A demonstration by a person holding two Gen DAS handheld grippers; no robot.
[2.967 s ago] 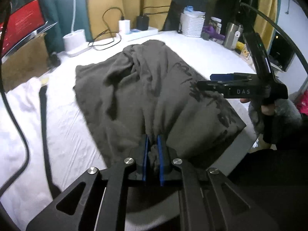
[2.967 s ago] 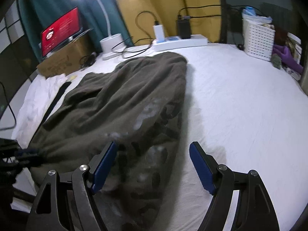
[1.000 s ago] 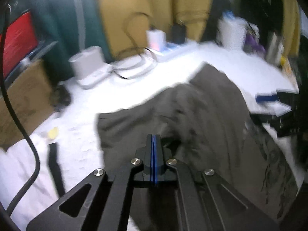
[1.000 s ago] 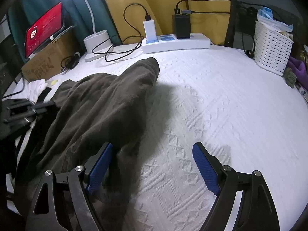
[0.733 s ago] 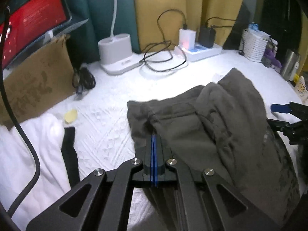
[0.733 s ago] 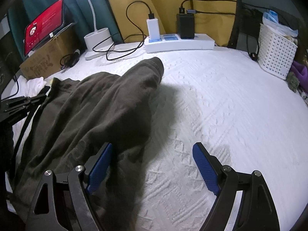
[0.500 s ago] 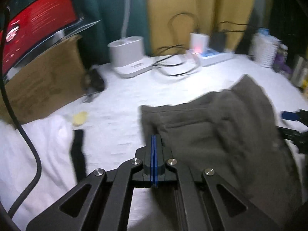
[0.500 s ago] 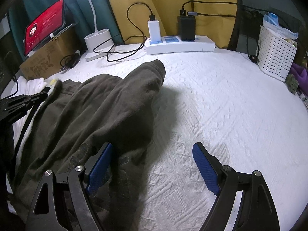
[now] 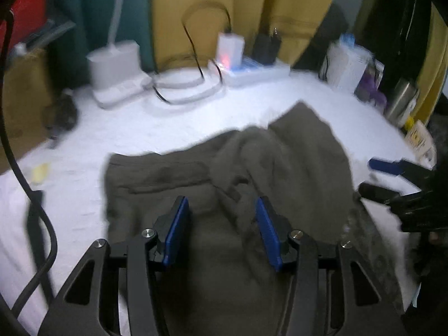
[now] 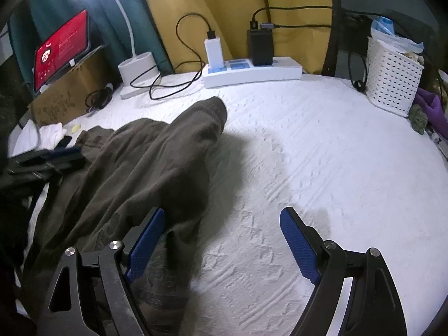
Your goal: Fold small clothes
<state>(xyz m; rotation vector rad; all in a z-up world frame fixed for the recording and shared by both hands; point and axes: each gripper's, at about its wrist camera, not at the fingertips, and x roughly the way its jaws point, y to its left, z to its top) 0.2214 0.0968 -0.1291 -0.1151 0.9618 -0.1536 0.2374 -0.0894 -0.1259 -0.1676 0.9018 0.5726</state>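
- The left wrist view is smeared with motion blur; the cables [image 9: 193, 64] and charger [image 9: 230, 50] far ahead of the left gripper [image 9: 221, 229] lose their edges.
- The garment [image 9: 252, 173] runs under that gripper, its near end cut off at the bottom edge.
- The red screen [image 9: 25, 28], up to the left, is cropped.

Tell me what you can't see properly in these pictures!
- Left wrist view: motion blur smears the dark garment, so its folds and print are unclear.
- Left wrist view: the right gripper is cut off by the right edge.
- Right wrist view: the garment's near end is hidden behind a finger of the right gripper.
- Right wrist view: the text on the red tablet screen is too small to read.
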